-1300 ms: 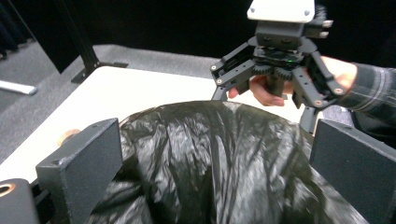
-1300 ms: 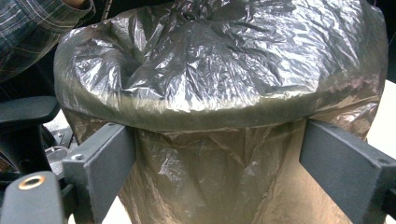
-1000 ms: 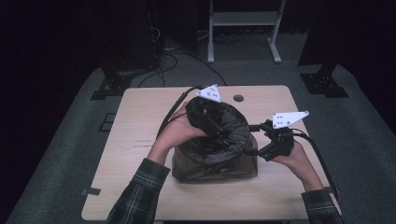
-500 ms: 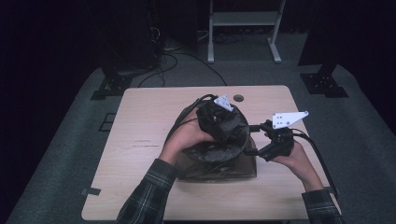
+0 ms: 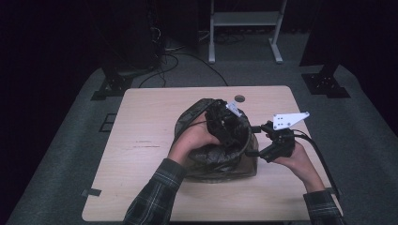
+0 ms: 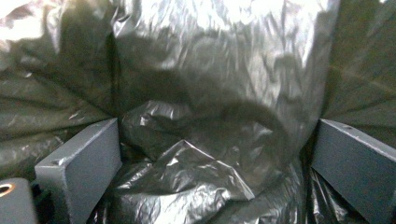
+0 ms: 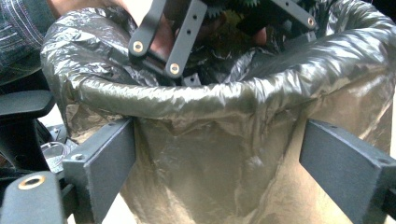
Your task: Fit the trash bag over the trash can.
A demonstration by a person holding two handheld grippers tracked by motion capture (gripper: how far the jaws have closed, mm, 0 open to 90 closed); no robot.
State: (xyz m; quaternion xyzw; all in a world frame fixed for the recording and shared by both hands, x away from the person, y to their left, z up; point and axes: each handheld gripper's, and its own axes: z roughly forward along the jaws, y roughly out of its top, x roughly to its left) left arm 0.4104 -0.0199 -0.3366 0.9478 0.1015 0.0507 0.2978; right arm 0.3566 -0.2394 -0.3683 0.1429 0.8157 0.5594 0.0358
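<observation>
A bin (image 5: 244, 166) lined with a black plastic bag (image 5: 197, 117) sits mid-table (image 5: 141, 187), well clear of every table edge. The left gripper (image 5: 224, 123) reaches inside the bag, jaws wide. The right gripper (image 5: 256, 140) stands just beside the bin's rolled rim (image 7: 196, 100), jaws spread wide, gripping nothing.

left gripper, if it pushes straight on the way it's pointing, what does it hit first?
Likely the crumpled black bag liner straight ahead: the left gripper, jaws open, is down inside the bag with the film bunched between them. How near the film is can't be told.
</observation>
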